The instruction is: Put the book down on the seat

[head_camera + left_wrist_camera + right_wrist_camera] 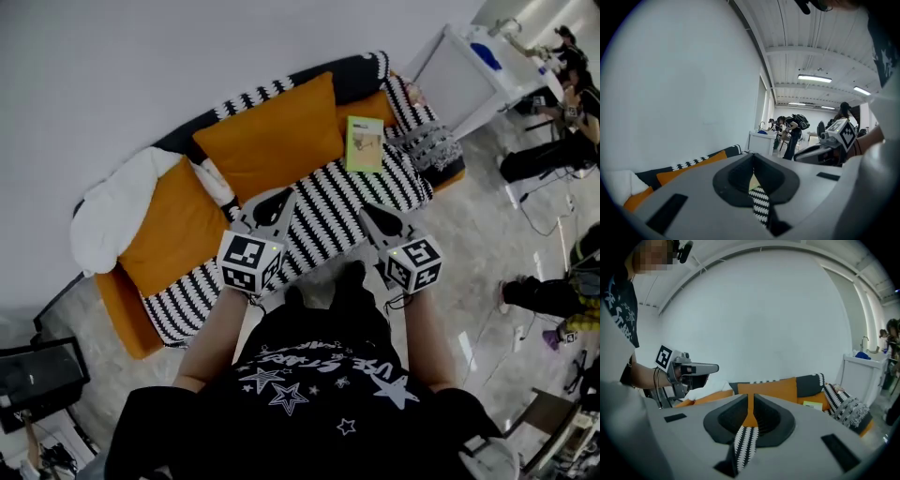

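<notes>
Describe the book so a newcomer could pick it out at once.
Find the long sofa against the white wall, its seat covered in black-and-white stripes. Toward its right end in the head view, between the big orange cushion and a crumpled patterned throw, the book lies on the seat. It is the only thin, pale green rectangle there.

Book (364,142) lies on sofa (319,211) seat twd its right end, big cushion (272,136) just left, throw (427,141) just right, counter (469,80) beyond that end, w/ left gripper (275,201) & right gripper (376,217) apart in front of seat.
</notes>
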